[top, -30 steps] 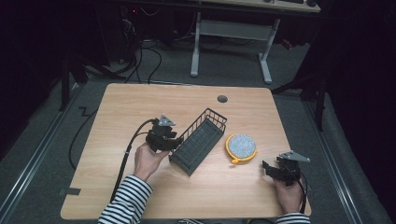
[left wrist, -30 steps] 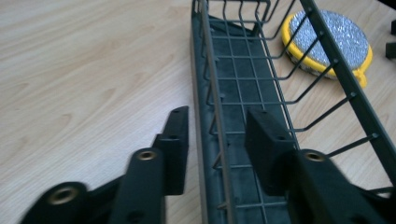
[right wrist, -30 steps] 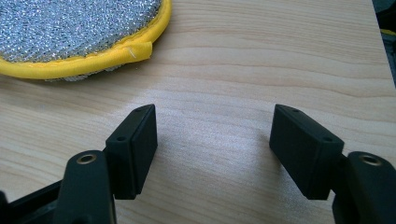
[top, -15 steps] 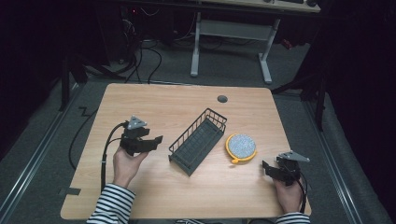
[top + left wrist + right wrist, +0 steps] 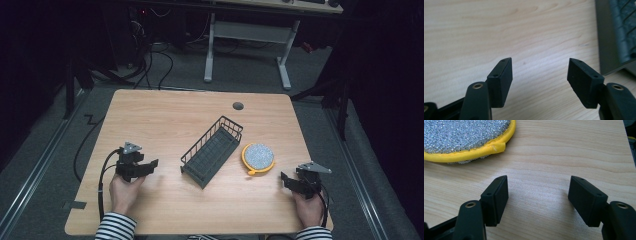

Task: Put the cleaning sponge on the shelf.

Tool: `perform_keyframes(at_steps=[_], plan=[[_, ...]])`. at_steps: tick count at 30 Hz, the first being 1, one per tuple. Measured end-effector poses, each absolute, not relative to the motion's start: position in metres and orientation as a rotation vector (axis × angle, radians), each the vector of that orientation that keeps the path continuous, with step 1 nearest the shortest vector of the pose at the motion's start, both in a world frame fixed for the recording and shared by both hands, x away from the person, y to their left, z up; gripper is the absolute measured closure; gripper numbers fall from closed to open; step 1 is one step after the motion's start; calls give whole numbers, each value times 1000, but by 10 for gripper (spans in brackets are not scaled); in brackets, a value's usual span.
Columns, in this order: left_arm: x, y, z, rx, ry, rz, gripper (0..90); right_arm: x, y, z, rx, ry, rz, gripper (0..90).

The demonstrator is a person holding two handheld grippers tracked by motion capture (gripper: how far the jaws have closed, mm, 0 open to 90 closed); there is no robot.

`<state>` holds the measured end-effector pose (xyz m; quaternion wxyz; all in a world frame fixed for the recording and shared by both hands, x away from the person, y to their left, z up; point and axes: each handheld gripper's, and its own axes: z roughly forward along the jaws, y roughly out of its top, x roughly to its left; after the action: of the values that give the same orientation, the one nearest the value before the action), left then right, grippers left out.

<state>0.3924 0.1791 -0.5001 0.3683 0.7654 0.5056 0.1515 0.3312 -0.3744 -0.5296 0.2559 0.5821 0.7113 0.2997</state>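
Left gripper [image 5: 145,165] has backed away left of the basket [image 5: 212,150], jaws apart, empty. Right gripper [image 5: 292,181] unmoved, jaws apart, near the scrubber [image 5: 258,157] lying just right of the basket. Next grab probably scrubber: take its yellow rim, approach low.

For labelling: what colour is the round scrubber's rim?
Yellow, around the scrubber's silver sparkly face; clearest in the right gripper view.

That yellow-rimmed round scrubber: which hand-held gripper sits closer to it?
Right. The right hand-held gripper lies just beyond the scrubber; the left hand-held gripper is beyond the wire basket.
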Motion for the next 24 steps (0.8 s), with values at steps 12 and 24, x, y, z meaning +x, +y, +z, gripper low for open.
perform_keyframes(at_steps=[12, 24], plan=[[392, 183, -523, 1978, 1374, 464, 373, 331, -375, -529, 1577, 1937, 825, 346], [385, 180, -536, 1958, 1343, 584, 344, 333, -372, -528, 1597, 1937, 799, 349]])
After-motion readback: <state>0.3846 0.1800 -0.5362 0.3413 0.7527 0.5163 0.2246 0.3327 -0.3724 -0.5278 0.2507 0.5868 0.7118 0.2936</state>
